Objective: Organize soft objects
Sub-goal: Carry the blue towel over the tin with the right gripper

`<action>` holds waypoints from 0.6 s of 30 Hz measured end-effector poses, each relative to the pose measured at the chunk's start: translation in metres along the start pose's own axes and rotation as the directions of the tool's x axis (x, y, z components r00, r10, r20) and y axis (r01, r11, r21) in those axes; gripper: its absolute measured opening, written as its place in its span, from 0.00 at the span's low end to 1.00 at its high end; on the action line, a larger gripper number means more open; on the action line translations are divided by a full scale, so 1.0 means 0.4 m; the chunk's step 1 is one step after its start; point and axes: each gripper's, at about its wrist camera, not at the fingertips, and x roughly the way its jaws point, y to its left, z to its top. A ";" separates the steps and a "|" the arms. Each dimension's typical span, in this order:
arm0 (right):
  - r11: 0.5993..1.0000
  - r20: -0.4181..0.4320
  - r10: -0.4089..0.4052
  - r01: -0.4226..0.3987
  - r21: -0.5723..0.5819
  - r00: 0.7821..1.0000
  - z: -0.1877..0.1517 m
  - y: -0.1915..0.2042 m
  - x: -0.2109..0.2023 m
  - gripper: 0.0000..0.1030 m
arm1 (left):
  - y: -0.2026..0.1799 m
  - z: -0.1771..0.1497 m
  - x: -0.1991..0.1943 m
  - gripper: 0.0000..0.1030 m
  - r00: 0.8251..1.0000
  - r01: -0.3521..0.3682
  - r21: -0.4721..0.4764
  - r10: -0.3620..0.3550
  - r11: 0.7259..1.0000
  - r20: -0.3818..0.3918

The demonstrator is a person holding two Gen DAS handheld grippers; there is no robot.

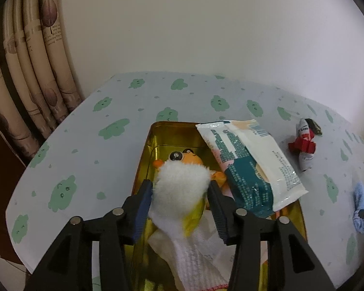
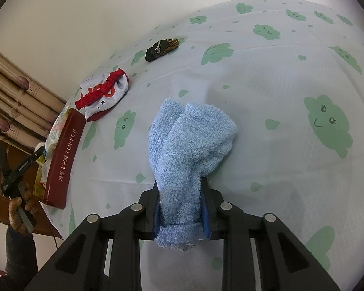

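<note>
Left hand-held gripper (image 1: 180,186) open around plush toy (image 1: 182,181); right (image 2: 180,189) clamps blue towel (image 2: 189,145)

The toy (image 1: 182,184) hides part of the tin (image 1: 143,169) floor, and the white cloth (image 1: 194,262) is cut by the lower edge. The packet (image 1: 250,167) print is too small to read (only blurred lines). The towel (image 2: 186,155) end hangs out of sight.

You have a fluffy white-and-orange plush toy (image 1: 182,181) lying in the gold-lined toffee tin (image 1: 143,169) on a white cloth (image 1: 196,254). Your blue towel (image 2: 189,145) droops crumpled onto the worktop (image 2: 267,97), well apart from the red-and-white garment (image 2: 104,92) and dark small pouch (image 2: 161,48).
</note>
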 end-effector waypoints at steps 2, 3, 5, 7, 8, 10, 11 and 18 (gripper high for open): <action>1.000 -0.001 0.002 -0.002 0.001 1.000 0.000 0.000 0.000 0.24 | -0.002 -0.002 0.003 0.50 1.000 -0.007 0.007 0.007 1.000 -0.001; 1.000 -0.001 0.001 -0.001 -0.001 1.000 0.000 0.000 0.000 0.24 | -0.004 -0.003 0.003 0.50 1.000 -0.012 0.011 0.012 1.000 0.004; 1.000 0.000 0.000 0.000 -0.001 1.000 -0.001 0.001 0.000 0.24 | -0.007 -0.005 -0.001 0.50 1.000 -0.021 0.020 0.021 1.000 0.015; 1.000 0.000 -0.001 0.001 -0.003 1.000 -0.001 0.001 0.000 0.24 | -0.009 -0.008 -0.010 0.50 0.999 -0.025 0.022 0.024 0.999 0.024; 1.000 0.000 0.000 0.000 -0.002 1.000 -0.001 0.001 0.000 0.24 | -0.008 -0.009 -0.019 0.50 0.999 -0.019 0.016 0.018 1.000 0.035; 1.000 0.002 0.002 -0.002 0.000 1.000 -0.002 0.000 0.000 0.24 | -0.003 -0.011 -0.042 0.50 0.998 -0.006 -0.001 0.006 1.000 0.067; 1.000 0.003 0.002 -0.002 -0.002 1.000 -0.002 0.001 0.000 0.24 | 0.000 -0.011 -0.055 0.50 0.997 -0.003 -0.011 0.004 1.000 0.081; 1.000 0.016 0.003 -0.003 0.006 1.000 -0.004 0.002 -0.003 0.24 | 0.016 -0.045 -0.181 0.50 0.990 0.005 -0.136 0.014 0.991 0.142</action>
